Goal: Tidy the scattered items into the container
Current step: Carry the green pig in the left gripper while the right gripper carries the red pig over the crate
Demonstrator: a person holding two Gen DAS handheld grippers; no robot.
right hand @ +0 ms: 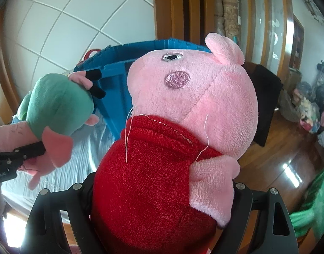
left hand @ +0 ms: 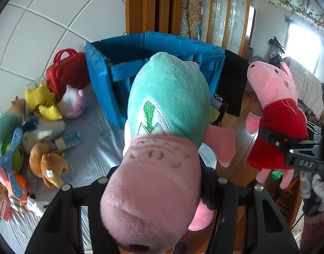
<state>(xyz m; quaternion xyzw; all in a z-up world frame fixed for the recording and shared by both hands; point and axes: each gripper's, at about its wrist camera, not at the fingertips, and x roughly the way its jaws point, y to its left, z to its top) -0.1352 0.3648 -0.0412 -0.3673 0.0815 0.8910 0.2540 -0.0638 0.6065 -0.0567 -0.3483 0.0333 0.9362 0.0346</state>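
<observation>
1. Left wrist view: left gripper (left hand: 159,190) clamps the green-shirted pig plush (left hand: 162,127); right gripper (right hand: 162,207) clamps the red-dressed pig plush (right hand: 162,169).
2. Both plushes hang short of the blue crate (left hand: 119,72).
3. Step: carrying. Next, I judge: clear the rim, release inside.

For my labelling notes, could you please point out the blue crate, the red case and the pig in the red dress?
blue crate (left hand: 102,78), left wrist view, its ribbed side wall.
red case (left hand: 66,74), left wrist view, its front face.
pig in the red dress (right hand: 153,169), right wrist view, its dress.

We read "DAS" in pale letters on the right gripper (left hand: 267,136), on its black body. On the left gripper (right hand: 38,148), white lettering sits at its edge, too cut off to read.
</observation>
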